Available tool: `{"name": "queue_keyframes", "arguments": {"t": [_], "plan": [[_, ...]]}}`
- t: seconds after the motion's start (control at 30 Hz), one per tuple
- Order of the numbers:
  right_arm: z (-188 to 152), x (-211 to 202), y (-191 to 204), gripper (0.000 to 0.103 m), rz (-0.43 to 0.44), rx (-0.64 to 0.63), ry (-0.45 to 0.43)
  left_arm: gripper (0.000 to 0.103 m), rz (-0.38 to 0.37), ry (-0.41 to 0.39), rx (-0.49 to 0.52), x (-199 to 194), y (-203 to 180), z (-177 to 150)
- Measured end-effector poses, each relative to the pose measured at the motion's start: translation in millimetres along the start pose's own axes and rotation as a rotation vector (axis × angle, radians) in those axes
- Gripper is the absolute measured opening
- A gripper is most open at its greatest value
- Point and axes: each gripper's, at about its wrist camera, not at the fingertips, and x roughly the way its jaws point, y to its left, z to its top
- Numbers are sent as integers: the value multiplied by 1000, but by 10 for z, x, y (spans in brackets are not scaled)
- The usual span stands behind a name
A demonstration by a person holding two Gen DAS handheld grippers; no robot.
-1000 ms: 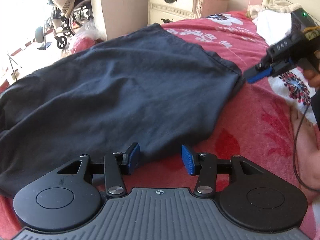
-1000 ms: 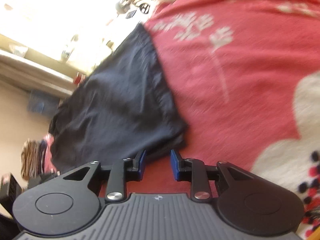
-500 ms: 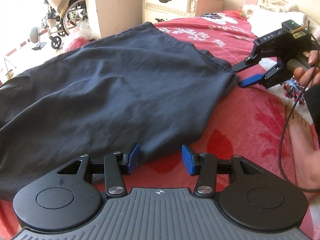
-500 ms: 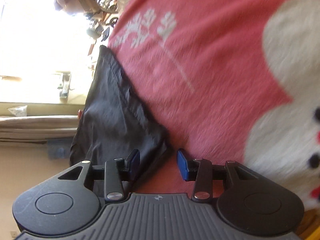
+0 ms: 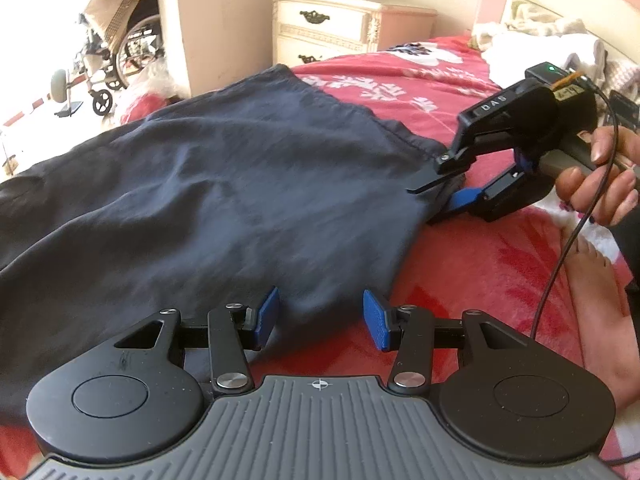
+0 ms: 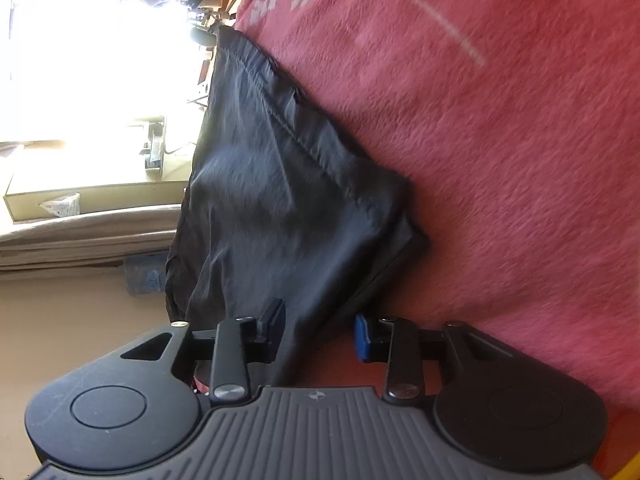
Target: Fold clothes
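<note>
A dark navy garment (image 5: 224, 200) lies spread flat on a red flowered bedspread (image 5: 472, 280). My left gripper (image 5: 319, 316) is open, and the garment's near corner reaches in between its blue pads. My right gripper (image 5: 444, 192) is at the garment's far right corner, turned on its side and open, with one finger above the cloth and one below. In the right wrist view the same garment (image 6: 280, 208) runs between the open fingers of the right gripper (image 6: 320, 330).
A cream nightstand (image 5: 340, 24) stands beyond the bed. A wheelchair (image 5: 116, 56) is at the far left on the floor. White bedding (image 5: 560, 44) is piled at the back right. A person's bare foot (image 5: 600, 300) rests on the bedspread at the right.
Both grippers have closed in on the garment. The right gripper has rolled onto its side, opened wider and slid over the far right corner. The left gripper's jaws now straddle the near corner.
</note>
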Motion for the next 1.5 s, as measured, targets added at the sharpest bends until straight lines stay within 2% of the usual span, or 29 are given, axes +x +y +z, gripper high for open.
{"name": "queue_keyframes", "arguments": {"t": [0.1,0.23,0.3,0.4,0.8,1.0,1.1,1.17,1.23,1.37,1.5], "plan": [[2,12,6,27,-1,0,-5,51,-18,10,17,61,-30,4],[8,-1,25,10,30,1,-7,52,-25,14,40,111,-81,4],[11,-8,35,7,47,1,-9,52,-22,13,56,116,-107,3],[23,-21,49,6,78,8,-10,52,-7,-4,89,110,-149,5],[116,36,43,5,240,178,-2,51,70,-102,183,81,-198,45],[211,128,90,5,290,221,1,51,64,-142,168,-19,-147,57],[267,187,113,6,331,245,12,51,92,-140,184,-5,-121,55],[304,241,137,6,342,253,19,47,113,-145,194,6,-96,67],[347,289,156,6,346,262,23,40,128,-158,188,6,-48,97],[444,380,191,6,356,280,27,37,138,-176,165,7,90,160],[550,488,257,7,348,282,37,35,123,-176,69,44,321,238]]}}
